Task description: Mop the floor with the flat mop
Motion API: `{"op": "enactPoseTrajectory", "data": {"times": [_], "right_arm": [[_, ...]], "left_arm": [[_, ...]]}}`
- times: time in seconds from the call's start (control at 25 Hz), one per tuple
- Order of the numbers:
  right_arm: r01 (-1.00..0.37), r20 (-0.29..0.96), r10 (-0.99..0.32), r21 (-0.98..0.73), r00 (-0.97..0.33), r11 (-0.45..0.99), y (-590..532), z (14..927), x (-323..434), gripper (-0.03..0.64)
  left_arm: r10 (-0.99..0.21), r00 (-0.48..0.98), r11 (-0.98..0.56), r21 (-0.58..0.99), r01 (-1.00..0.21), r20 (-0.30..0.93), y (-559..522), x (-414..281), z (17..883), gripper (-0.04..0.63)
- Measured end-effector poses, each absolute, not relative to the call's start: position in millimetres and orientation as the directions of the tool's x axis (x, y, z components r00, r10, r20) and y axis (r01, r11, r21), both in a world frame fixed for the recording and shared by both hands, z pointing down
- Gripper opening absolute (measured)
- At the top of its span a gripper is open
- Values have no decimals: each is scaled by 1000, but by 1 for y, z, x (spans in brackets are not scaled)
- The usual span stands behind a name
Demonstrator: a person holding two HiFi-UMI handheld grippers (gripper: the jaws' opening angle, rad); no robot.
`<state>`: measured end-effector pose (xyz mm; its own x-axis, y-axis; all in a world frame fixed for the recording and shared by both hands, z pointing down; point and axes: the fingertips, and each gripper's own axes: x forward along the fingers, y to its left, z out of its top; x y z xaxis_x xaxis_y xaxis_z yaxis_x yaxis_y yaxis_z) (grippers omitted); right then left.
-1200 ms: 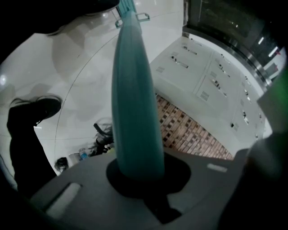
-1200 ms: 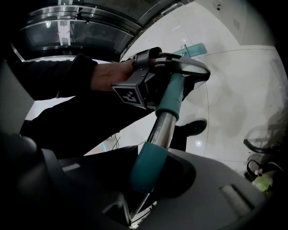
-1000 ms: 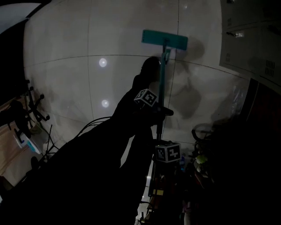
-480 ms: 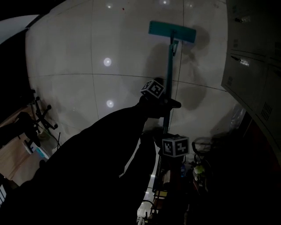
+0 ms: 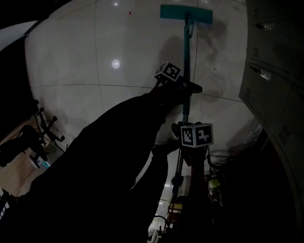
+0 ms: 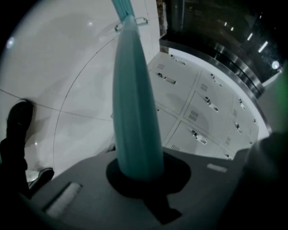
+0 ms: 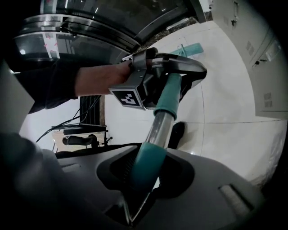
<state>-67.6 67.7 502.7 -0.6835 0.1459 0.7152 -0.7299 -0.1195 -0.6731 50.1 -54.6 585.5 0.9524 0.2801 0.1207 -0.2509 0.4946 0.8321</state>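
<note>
Far left in the head view, an office chair (image 5: pixel 29 137) sits at the edge of the pale tiled floor (image 5: pixel 71 61). Your left claw (image 5: pixel 186 88) is the upper one, marker cube on top, clenched round the teal mop handle (image 5: pixel 185 57) about midway up the pole. The left gripper view confirms it: the handle fills the gap between the jaws and runs away toward the floor, with a dark shoe (image 6: pixel 18 123) low at the left. The mop head (image 5: pixel 186 13) lies flat on the tiles at the top of the head view, far from you, with the handle leaning back toward your body. Your right claw (image 7: pixel 144 173) sits lower on the same handle, just below the left one, also clamped tight. In its own view the teal grip is wedged between the jaws, and a bare metal stretch of the pole shows above it. That view also shows your hand (image 7: pixel 101 76) holding the left tool. Grey lockers (image 5: pixel 273 71) line the right side, close beside the mop.
</note>
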Motion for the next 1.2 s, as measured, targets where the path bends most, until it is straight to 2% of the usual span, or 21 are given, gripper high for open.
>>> {"op": "enactPoseTrajectory", "data": {"times": [0.2, 0.44, 0.76, 1.2], "right_arm": [[-717, 707, 122, -689, -697, -107, 51, 498, -66, 112], [-740, 732, 119, -671, -671, -51, 100, 486, -62, 112], [-745, 733, 144, -666, -665, -49, 249, 472, -70, 112], [-734, 714, 177, -673, -677, -94, 469, 461, -101, 113]], "left_arm": [[263, 957, 470, 850, -239, 123, -75, 53, 577, 23], [269, 956, 442, 867, -231, 118, -32, 54, 558, 23], [280, 951, 460, 851, -254, 133, 119, 44, 548, 21], [354, 923, 505, 799, -326, 153, 351, 11, 550, 21]]}}
